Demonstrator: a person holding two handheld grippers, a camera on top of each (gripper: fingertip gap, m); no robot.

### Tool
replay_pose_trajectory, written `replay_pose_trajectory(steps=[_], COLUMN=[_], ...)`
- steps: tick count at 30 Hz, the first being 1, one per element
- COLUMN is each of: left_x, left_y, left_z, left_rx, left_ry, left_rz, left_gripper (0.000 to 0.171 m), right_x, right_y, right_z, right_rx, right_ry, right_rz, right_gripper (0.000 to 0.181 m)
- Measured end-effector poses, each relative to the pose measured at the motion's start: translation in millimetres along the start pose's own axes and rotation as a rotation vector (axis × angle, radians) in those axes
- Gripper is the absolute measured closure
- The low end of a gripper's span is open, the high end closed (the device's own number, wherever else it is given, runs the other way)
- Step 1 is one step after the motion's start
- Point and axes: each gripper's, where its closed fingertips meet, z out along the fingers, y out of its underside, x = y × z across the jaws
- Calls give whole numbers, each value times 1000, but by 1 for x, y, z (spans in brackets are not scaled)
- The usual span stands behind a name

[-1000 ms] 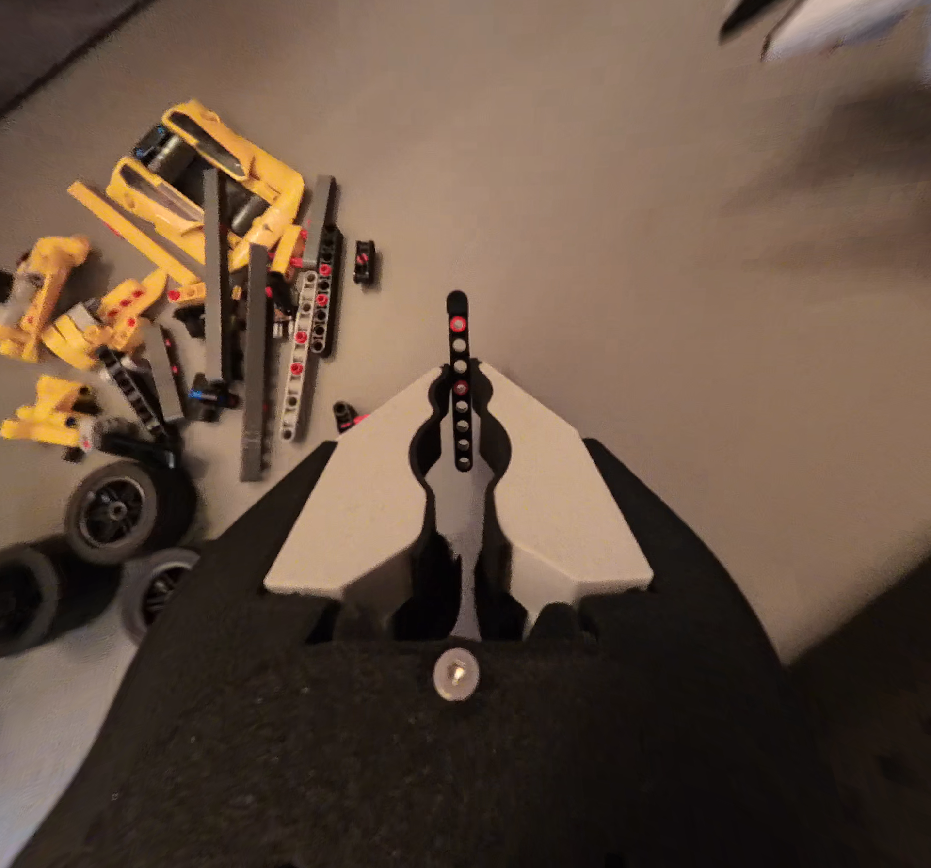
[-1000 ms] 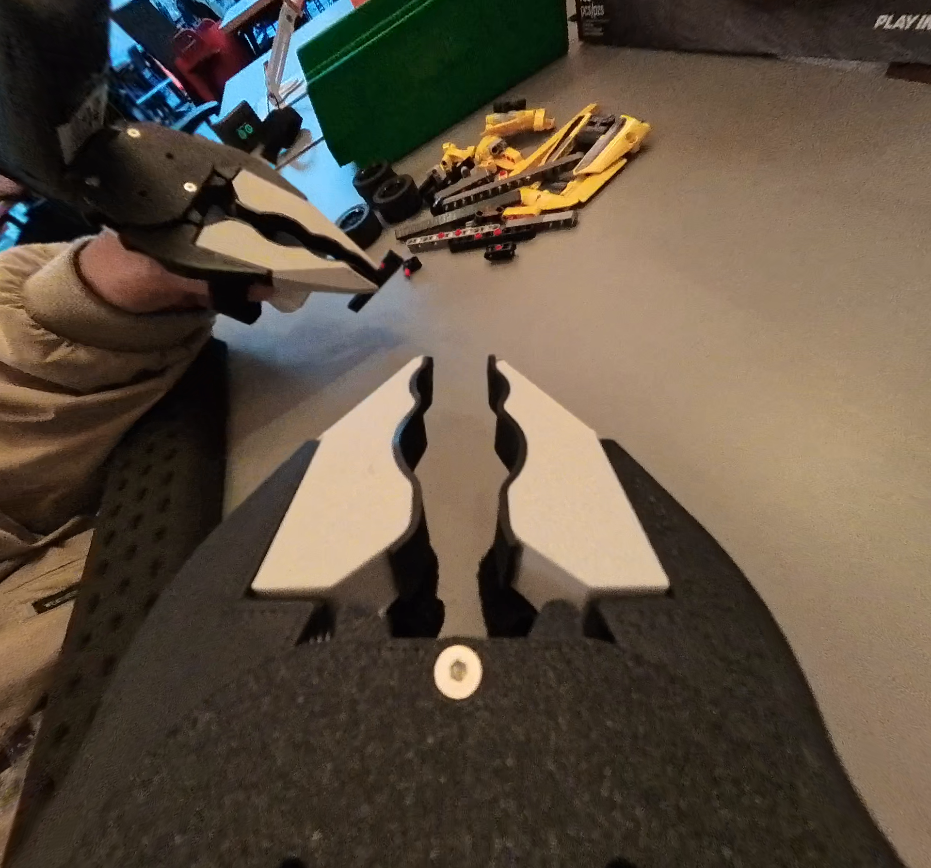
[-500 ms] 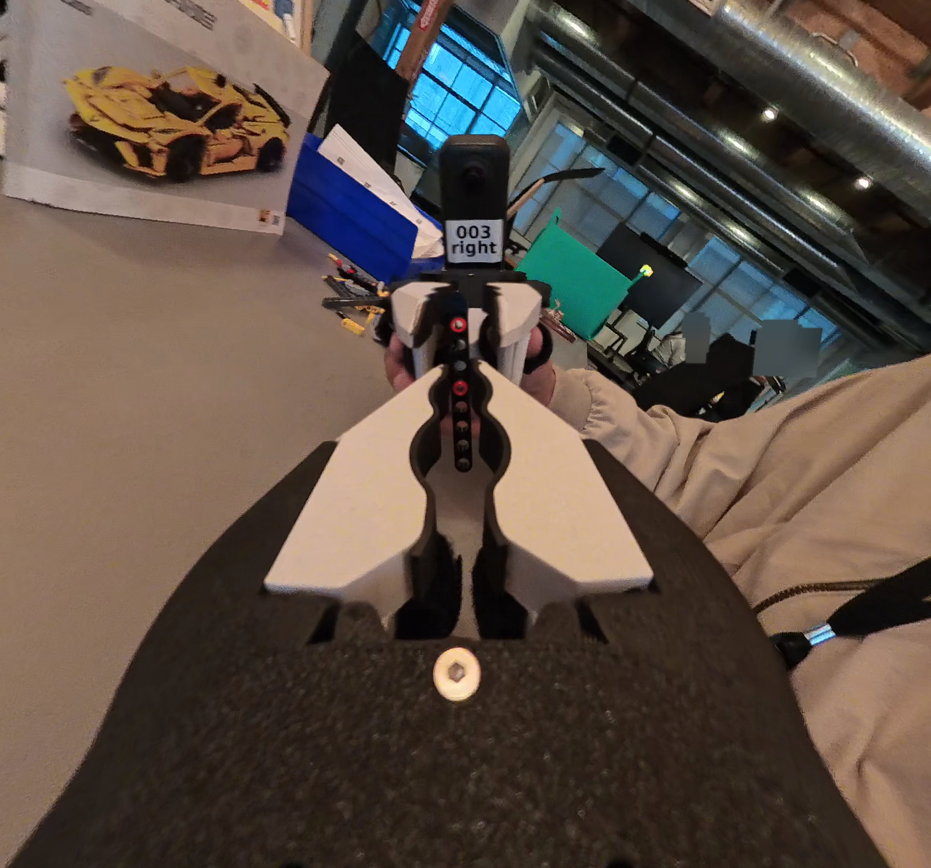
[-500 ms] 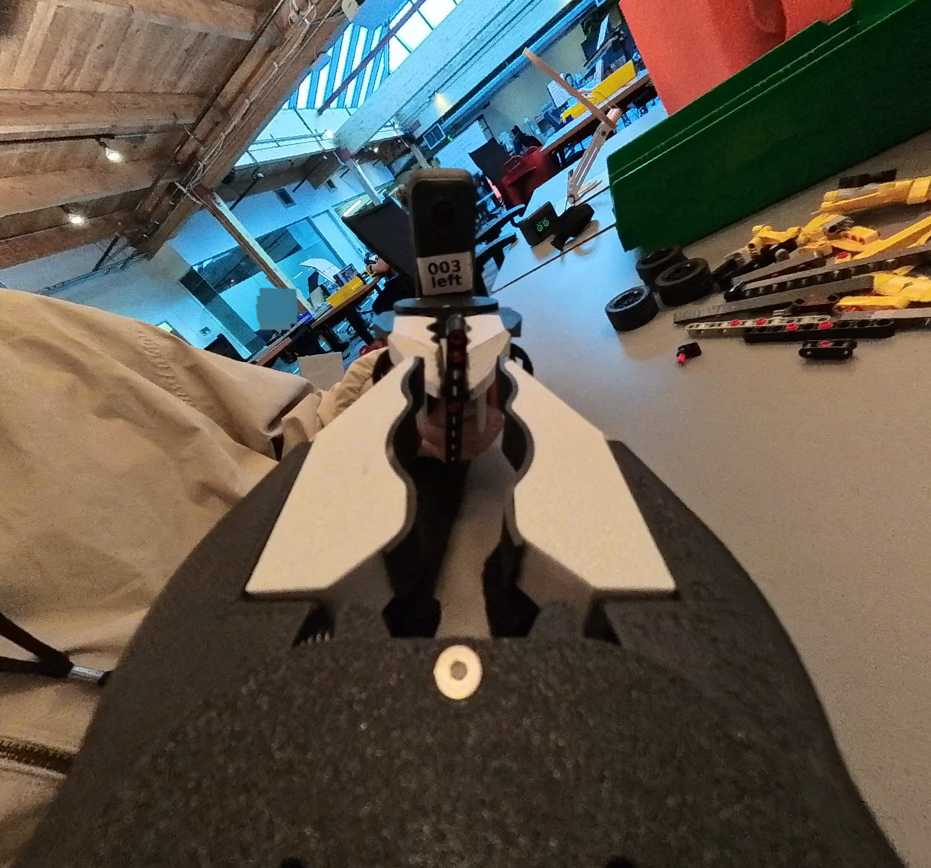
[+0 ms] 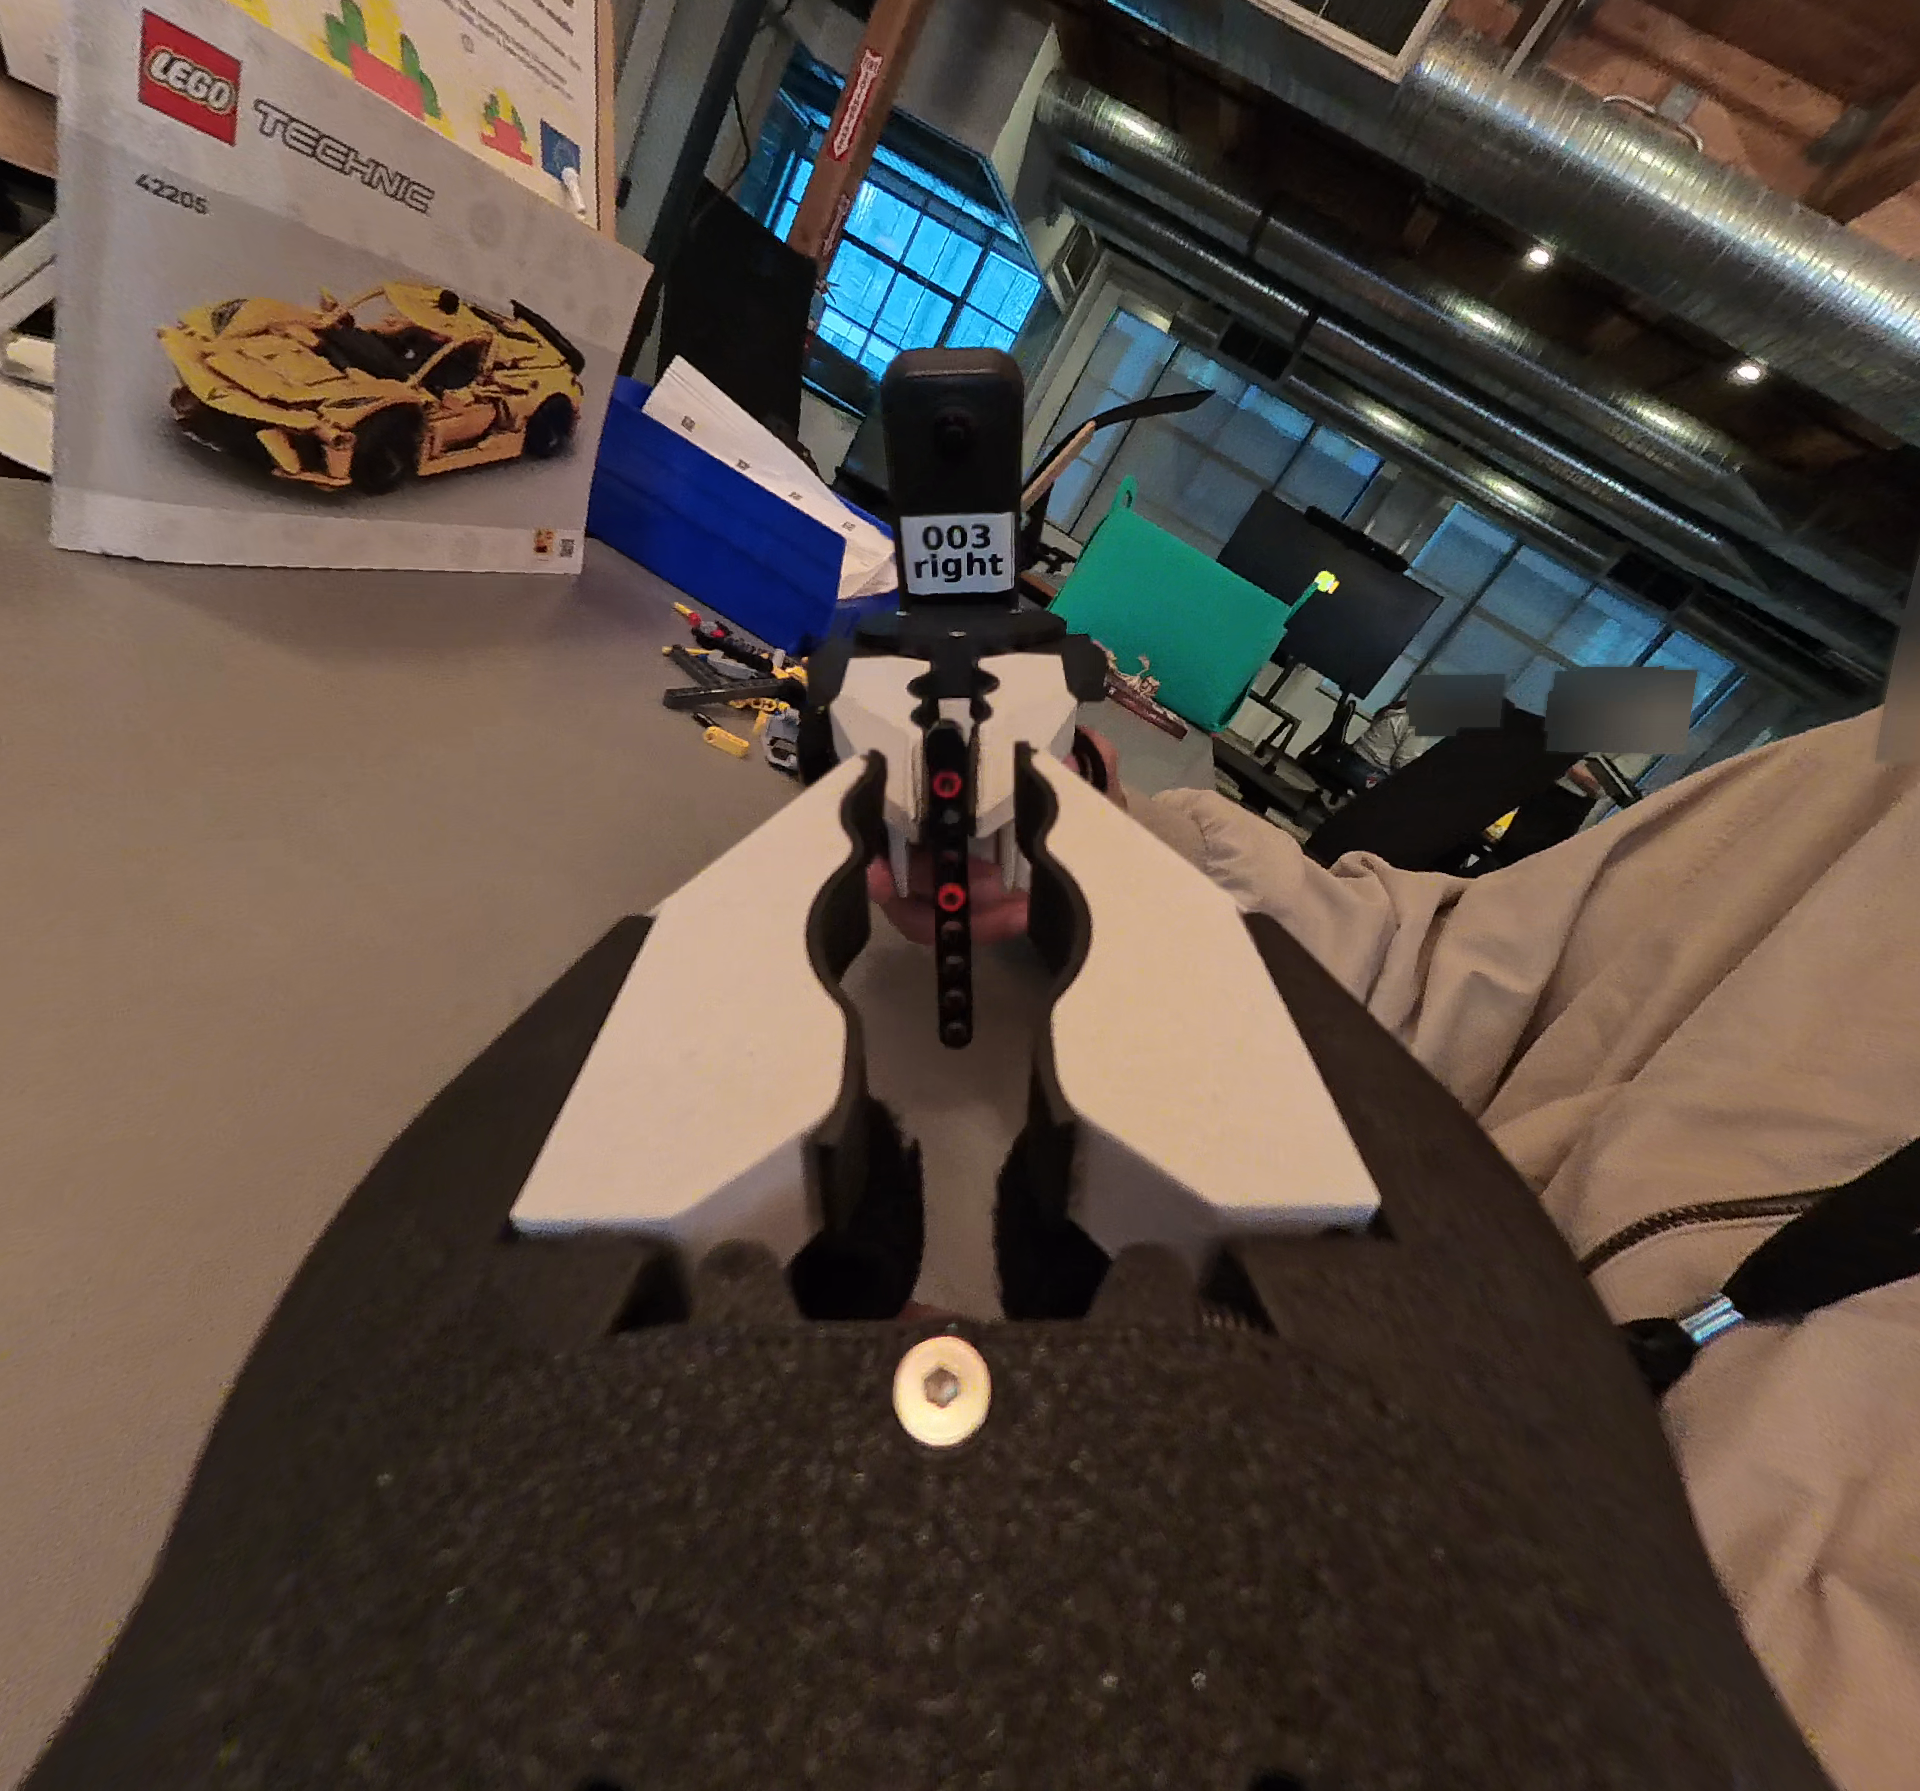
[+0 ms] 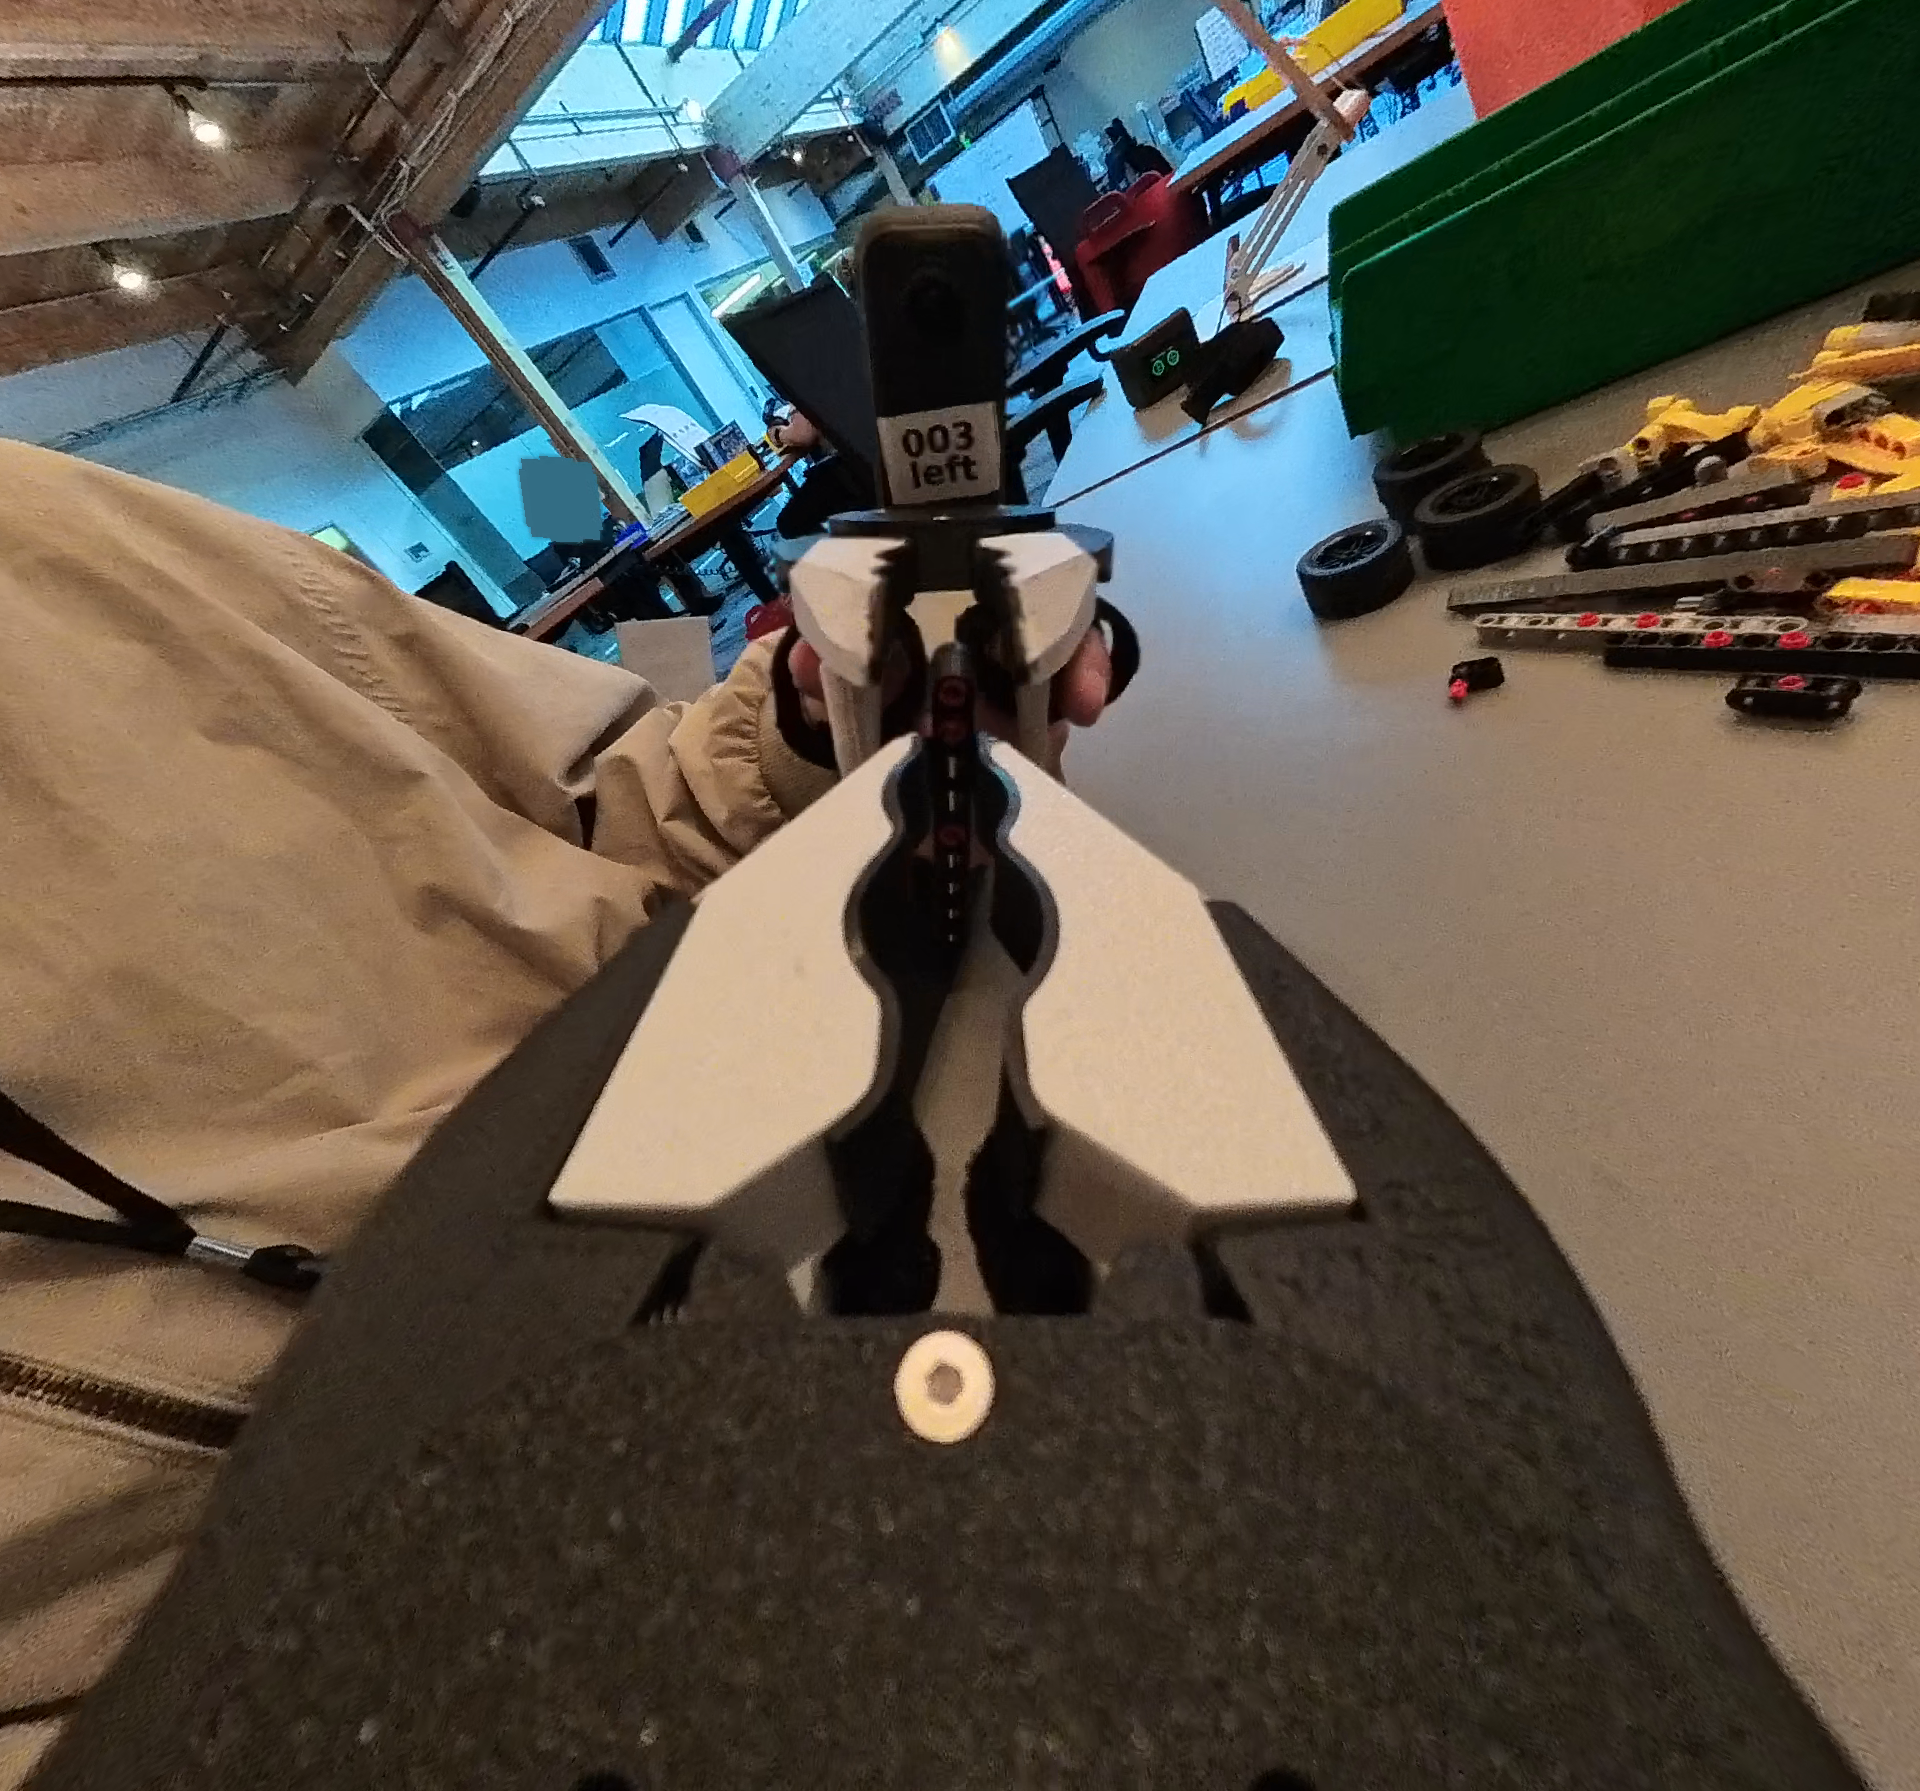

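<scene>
A black holed beam with red pins (image 5: 951, 910) stands between my two grippers, which face each other above the grey table (image 5: 260, 858). My left gripper (image 5: 948, 765) is open: there is a gap between each pad and the beam. My right gripper (image 6: 948, 754) is shut on the beam (image 6: 951, 837), its pads pressed on it. In the left wrist view the right gripper (image 5: 951, 744) shows clamped on the beam's far end. In the right wrist view the left gripper (image 6: 940, 661) shows with its jaws apart around the beam's tip.
A booklet picturing a yellow car (image 5: 312, 339) and a blue bin (image 5: 717, 515) stand behind loose parts (image 5: 727, 681). A green box (image 6: 1621, 214), black wheels (image 6: 1455, 515), long beams and yellow parts (image 6: 1745, 546) lie to the right. A person's beige sleeve (image 6: 312, 806) is at the left. Only a small space, under 4 cm, lies between the two pairs of fingers.
Both grippers rose from the table and turned to face each other. The right gripper closed on the beam that the left held, and the left gripper opened off it.
</scene>
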Motion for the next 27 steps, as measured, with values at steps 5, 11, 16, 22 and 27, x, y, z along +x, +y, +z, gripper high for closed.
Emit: replay_pose_trajectory(steps=[5, 11, 16, 22, 27], left_x=[2, 2, 3, 5, 6], left_y=[-2, 3, 6, -4, -3], left_z=[-1, 1, 3, -2, -1], left_rx=[13, -18, -32, 26, 18], left_ry=[14, 11, 4, 30, 30], left_rz=[-2, 4, 28, -8, -1], left_gripper=[162, 162, 165, 163, 162], right_x=[-2, -2, -4, -3, -3], right_y=[4, 5, 3, 6, 7], right_z=[3, 3, 2, 3, 4], right_rx=[-20, -26, -12, -26, -31], right_ry=[-15, -16, -24, -22, -24], right_rz=[1, 2, 3, 6, 13], right_gripper=[175, 175, 175, 175, 175])
